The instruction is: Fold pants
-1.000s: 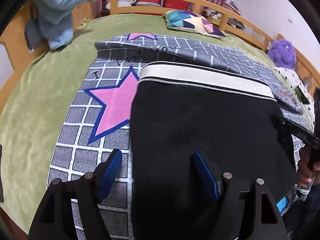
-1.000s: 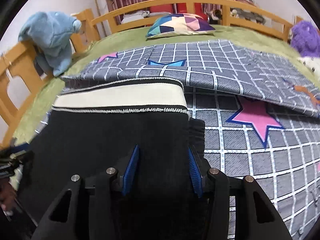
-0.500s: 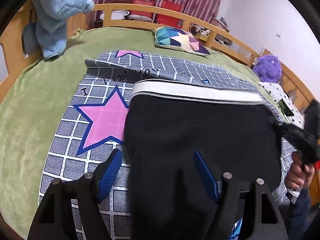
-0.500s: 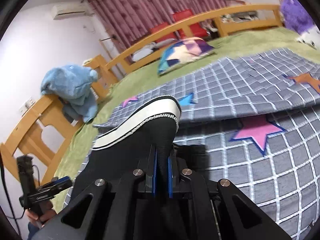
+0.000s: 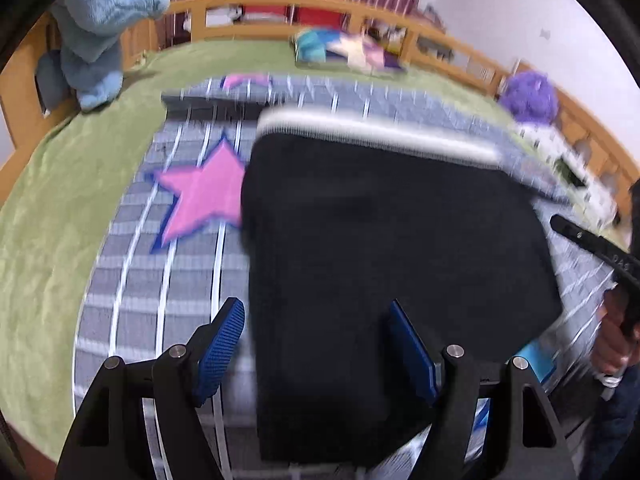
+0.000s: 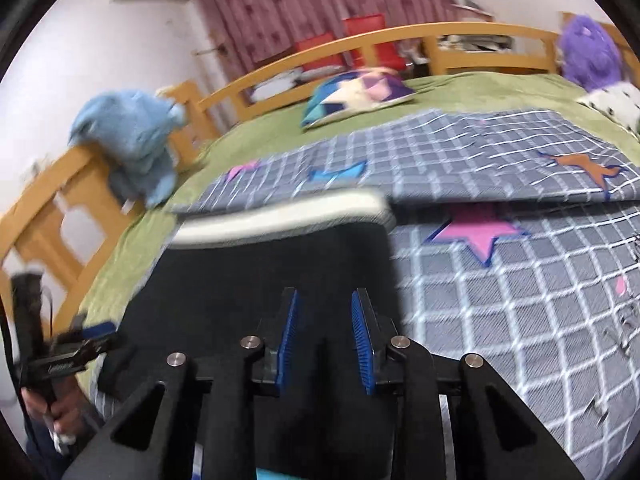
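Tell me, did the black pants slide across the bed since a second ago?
No, not noticeably. The black pants' left edge still meets the pink star's right tip, and their white waistband still lies beside the quilt's fold.

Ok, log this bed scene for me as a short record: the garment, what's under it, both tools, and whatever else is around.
garment: black pants with a white waistband, lying flat
surface: grey checked quilt with pink stars over a green bedspread
left tool: open, straddling the pants' edge, not gripping
right tool: jaws have just been opening; pads apart over the black fabric, not pressing it
nearby: blue plush toy, purple plush toy, patterned cushion
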A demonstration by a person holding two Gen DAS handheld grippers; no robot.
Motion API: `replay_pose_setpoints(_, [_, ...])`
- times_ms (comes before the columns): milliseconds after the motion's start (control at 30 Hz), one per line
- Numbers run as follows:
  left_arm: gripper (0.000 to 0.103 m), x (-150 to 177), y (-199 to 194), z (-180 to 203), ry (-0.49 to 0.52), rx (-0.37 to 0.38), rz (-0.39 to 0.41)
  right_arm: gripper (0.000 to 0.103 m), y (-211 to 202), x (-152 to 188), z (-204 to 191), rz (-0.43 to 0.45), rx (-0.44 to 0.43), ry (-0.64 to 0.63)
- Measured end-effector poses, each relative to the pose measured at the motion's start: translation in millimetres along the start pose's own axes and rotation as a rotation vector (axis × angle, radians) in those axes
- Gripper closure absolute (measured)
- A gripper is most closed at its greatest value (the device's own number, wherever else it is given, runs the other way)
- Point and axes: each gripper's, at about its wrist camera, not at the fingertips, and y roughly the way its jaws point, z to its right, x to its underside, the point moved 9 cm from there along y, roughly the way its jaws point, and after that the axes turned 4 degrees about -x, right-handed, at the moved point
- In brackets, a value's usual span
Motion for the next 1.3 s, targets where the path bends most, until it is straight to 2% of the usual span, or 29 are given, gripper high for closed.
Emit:
replay_pose_setpoints(33, [0.03,11,5,-1,0.001,-0.004,-0.023,0.075,7,10,-5,-0.035,0.017,-0.021])
replay_pose_setpoints(100, [0.029,17,-2,-8,-0.022,0.001,-0.005,0.075,29,35,-10,-0.154,0.1,-0.083])
replay_pose_setpoints(200, [0.03,16,-34,-37,-0.095,-0.019,0.078,0.073,21,35,-17,-0.132,0.125,-0.12])
replay_pose_setpoints(300, [0.03,36,-46,-49,-0.112,-0.015,0.077,0.065,11,34,-7,-0.115,0.077,-0.002])
replay_pose_setpoints(367, [0.03,58,-46,-42,-0.068,-0.021,0.065,0.065,11,33,0,-0.128,0.064,0.056])
replay_pose_setpoints(467, [0.03,72,-41,-23,0.029,-0.059,0.057,0.065,10,31,5,-0.129,0.057,0.091])
replay_pose_setpoints(533, [0.03,75,-34,-7,0.061,-0.066,0.046,0.065,8,32,4,-0.131,0.066,0.096])
replay_pose_setpoints(600, [0.03,72,-30,3,0.075,-0.088,0.074,0.063,8,34,3,-0.139,0.077,0.098])
replay_pose_setpoints(633, [0.03,68,-24,5,0.077,-0.141,0.086,0.063,10,34,5,-0.141,0.083,0.096])
replay_pose_setpoints(667, [0.033,63,-21,3,0.075,-0.184,0.09,0.063,11,35,4,-0.143,0.093,0.091])
replay_pose_setpoints(733, [0.056,55,-13,2,0.065,-0.223,0.102,0.062,13,36,5,-0.147,0.109,0.074])
replay_pose_setpoints(767, [0.08,54,-9,1,0.071,-0.227,0.088,0.062,14,37,5,-0.149,0.116,0.064])
replay_pose_setpoints(800, [0.085,53,-8,-6,0.085,-0.263,0.078,0.062,15,37,5,-0.151,0.122,0.055])
replay_pose_setpoints(833, [0.086,53,-11,-13,0.09,-0.259,0.09,0.062,15,38,5,-0.153,0.129,0.043])
replay_pose_setpoints(900, [0.087,54,-21,-32,0.021,-0.151,0.104,0.062,13,42,5,-0.158,0.135,0.023])
replay_pose_setpoints(967, [0.087,60,-20,-37,-0.043,-0.073,0.069,0.062,13,44,5,-0.165,0.126,0.014])
replay_pose_setpoints(1033, [0.082,65,-24,-30,0.024,-0.093,0.07,0.062,12,48,1,-0.17,0.138,-0.038])
replay_pose_setpoints(1100, [0.076,71,-34,-27,0.048,-0.103,0.081,0.062,12,50,1,-0.175,0.157,-0.071])
replay_pose_setpoints(1200, [0.076,80,-58,-31,0.003,-0.05,0.106,0.062,7,50,5,-0.18,0.138,-0.039])
replay_pose_setpoints(1300, [0.076,70,-74,-36,-0.03,-0.006,0.163,0.062,3,48,13,-0.177,0.139,-0.005])
